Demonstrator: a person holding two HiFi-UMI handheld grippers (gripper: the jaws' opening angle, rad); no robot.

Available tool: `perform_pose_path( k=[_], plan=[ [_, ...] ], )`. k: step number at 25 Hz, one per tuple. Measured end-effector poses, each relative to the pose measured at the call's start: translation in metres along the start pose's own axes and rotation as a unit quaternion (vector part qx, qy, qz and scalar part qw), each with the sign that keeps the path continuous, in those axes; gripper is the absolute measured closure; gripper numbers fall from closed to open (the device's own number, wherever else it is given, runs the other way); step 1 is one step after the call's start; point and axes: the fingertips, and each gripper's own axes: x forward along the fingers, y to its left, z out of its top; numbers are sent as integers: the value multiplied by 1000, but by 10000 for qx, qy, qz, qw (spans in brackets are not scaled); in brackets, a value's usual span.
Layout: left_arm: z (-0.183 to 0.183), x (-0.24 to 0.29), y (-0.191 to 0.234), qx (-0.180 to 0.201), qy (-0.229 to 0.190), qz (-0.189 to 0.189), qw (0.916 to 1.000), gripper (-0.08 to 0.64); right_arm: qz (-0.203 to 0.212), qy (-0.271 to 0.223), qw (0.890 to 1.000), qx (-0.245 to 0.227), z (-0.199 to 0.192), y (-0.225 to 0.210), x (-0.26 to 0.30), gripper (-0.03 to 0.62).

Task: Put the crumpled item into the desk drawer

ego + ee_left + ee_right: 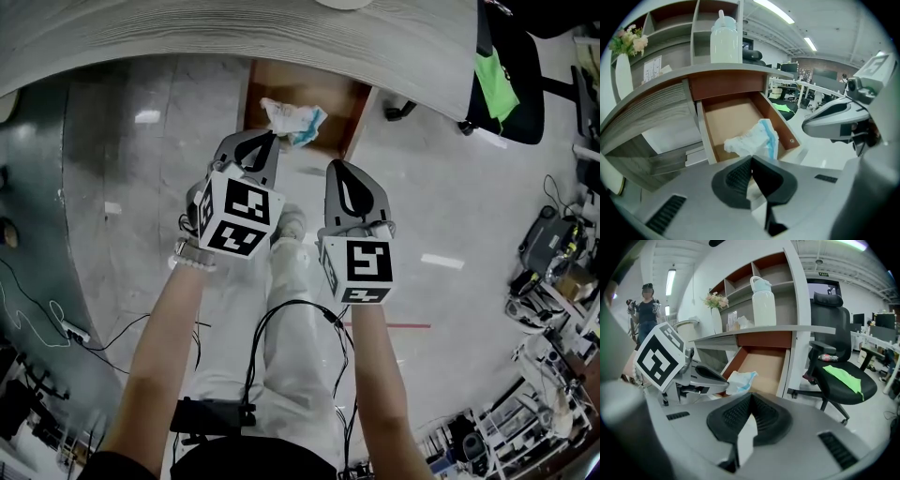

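Note:
The crumpled white-and-blue item point(294, 120) hangs over the front part of the open wooden desk drawer point(362, 111). My left gripper point(274, 139) is shut on its near end. In the left gripper view the item point(754, 139) bulges just beyond the closed jaws of the left gripper point(751, 159), above the drawer's bare bottom point(729, 117). My right gripper point(339, 169) is shut and holds nothing, just right of the left one and short of the drawer front. The right gripper view shows its own jaws point(751, 397) closed, with the held item point(739, 379) and the drawer point(765, 363) ahead.
The grey curved desk point(281, 37) spans the top, with shelves, a white bottle point(763, 301) and a flower vase point(626, 47) on it. A black office chair with a green cloth point(504, 84) stands right of the drawer. Cables lie on the floor point(56, 319).

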Motion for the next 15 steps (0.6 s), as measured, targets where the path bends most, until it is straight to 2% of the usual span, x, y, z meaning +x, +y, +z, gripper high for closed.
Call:
perform_pose_path(
  k=[5, 12, 15],
  plan=[
    [1, -2, 0, 13, -16, 33, 10000, 543, -28, -4, 10000, 14, -1, 0, -3, 588],
    [4, 0, -7, 75, -52, -141, 9999, 508, -50, 44, 10000, 43, -7, -5, -7, 588],
    [3, -1, -9, 225, -106, -150, 9996, 535, -56, 45, 10000, 63, -8, -3, -7, 588]
  ],
)
